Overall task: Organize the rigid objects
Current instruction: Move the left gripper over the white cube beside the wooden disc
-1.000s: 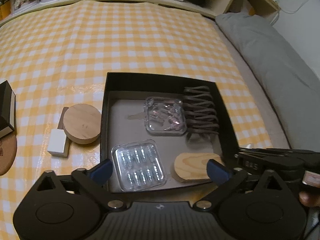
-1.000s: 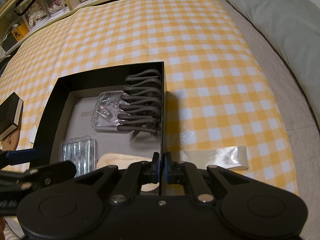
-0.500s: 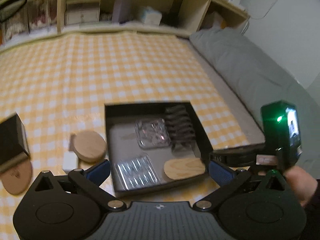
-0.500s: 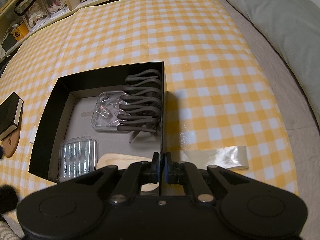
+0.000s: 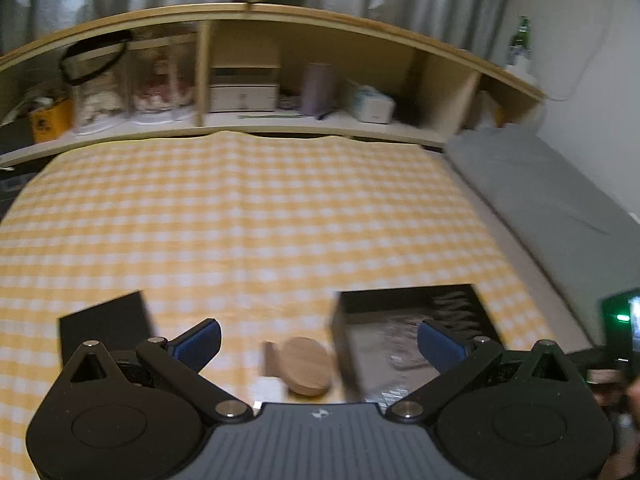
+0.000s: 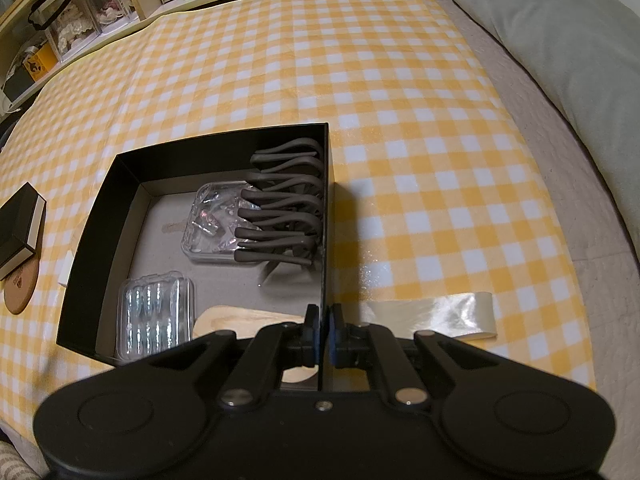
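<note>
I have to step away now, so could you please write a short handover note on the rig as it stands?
Right tongs: shut on the right wall of the black box.
Left tongs: open, empty.
In the box: grey hangers, two clear cases, a wooden piece.
Left to do: the round wooden lid, small white block and black-and-white box lie outside on the cloth.

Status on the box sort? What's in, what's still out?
Done: inside the black box sit the grey clips, two clear cases and a wooden disc.
In hand: the right gripper is shut on the box's right wall; the left gripper is open and empty.
Left: a round wooden disc, a small black box, a cork coaster and a white block remain on the cloth.
</note>
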Tool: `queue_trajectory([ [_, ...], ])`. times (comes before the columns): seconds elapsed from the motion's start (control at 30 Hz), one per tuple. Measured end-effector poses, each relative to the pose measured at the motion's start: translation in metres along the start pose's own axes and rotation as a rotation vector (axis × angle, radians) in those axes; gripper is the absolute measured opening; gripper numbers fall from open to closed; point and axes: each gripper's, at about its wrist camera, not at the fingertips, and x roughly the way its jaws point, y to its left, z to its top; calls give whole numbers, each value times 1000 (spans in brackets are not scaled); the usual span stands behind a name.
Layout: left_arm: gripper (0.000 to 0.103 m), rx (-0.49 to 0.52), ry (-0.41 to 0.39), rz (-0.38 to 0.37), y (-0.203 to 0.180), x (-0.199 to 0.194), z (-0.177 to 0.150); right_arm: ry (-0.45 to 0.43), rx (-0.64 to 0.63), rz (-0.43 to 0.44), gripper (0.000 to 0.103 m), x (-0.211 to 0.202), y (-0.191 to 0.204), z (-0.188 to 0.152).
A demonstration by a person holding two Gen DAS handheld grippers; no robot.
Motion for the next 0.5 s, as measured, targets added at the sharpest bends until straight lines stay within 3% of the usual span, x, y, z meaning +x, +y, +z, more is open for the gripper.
queue_trajectory([
  [0.07,96,-3,9,19,11,9,0,0,-1,0,5,0,0,0],
  [0.17,79,-1,57,29,25,26,0,0,-1,0,5,0,0,0],
  [0.23,66,8,99,46,32,39,-4,0,-1,-1,5,0,0,0],
  [0.33,56,32,186,55,39,62,-16,0,0,0,5,0,-1,0],
  [0.5,51,70,312,56,35,96,-41,2,-1,0,5,0,0,0],
])
